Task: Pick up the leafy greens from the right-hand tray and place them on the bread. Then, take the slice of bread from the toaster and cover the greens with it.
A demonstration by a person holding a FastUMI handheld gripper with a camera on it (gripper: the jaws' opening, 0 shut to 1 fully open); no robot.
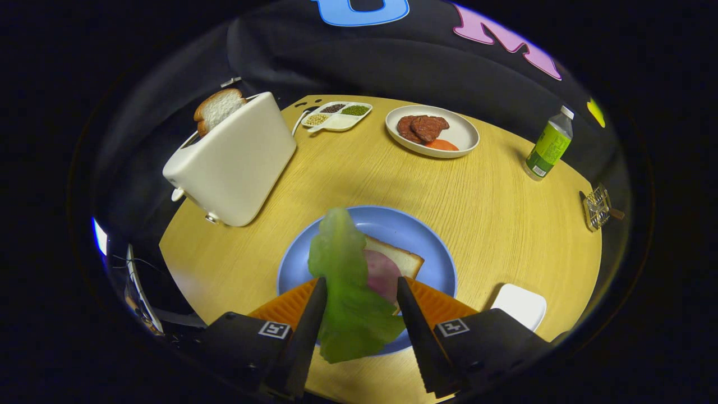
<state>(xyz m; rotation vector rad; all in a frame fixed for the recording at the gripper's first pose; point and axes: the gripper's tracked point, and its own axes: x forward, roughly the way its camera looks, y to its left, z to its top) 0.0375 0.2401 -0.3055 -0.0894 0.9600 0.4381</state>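
Hanging between parted gripper (359, 292) fingers, one lettuce leaf (348, 286) partly hides one bread slice (399, 259) on the blue plate (404, 227); whether the fingers clamp the leaf is unclear.

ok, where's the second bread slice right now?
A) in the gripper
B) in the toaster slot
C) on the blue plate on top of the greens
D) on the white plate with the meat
B: the bread slice sticks up from the toaster, while the gripper has its fingers either side of the greens hanging over the blue plate.
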